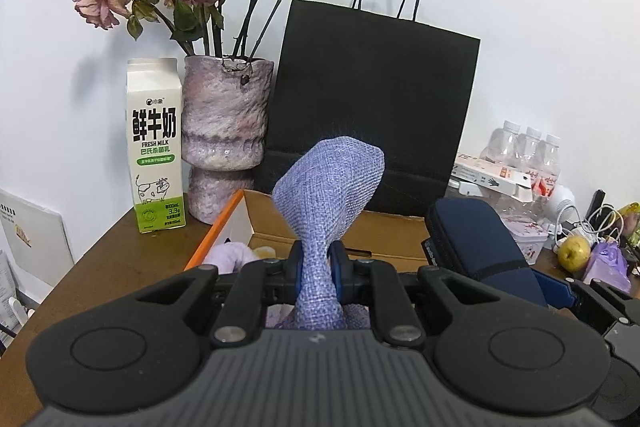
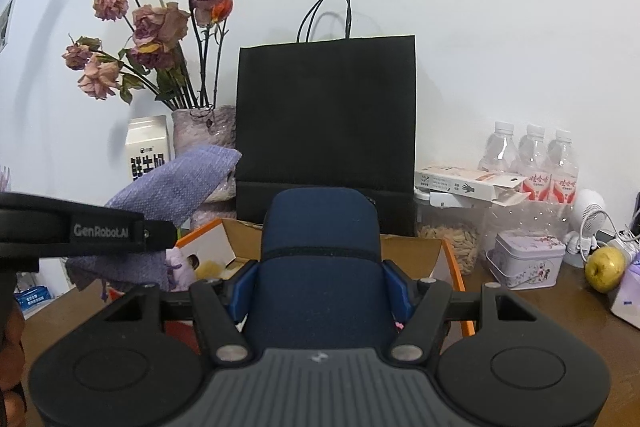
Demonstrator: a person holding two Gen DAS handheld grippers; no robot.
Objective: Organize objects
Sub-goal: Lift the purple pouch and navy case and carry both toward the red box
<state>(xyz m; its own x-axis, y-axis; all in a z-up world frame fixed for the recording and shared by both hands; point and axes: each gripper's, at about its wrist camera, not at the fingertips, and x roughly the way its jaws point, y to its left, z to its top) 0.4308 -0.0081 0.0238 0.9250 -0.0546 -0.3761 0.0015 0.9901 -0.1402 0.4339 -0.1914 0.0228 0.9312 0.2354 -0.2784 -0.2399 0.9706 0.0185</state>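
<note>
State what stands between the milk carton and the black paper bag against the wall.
A mottled purple vase of dried roses stands between the milk carton and the black paper bag, clearest in the left wrist view.

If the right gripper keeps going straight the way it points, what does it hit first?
Probably the black paper bag, standing straight ahead behind the open cardboard box; depth is unclear. The right gripper holds a navy case.
</note>
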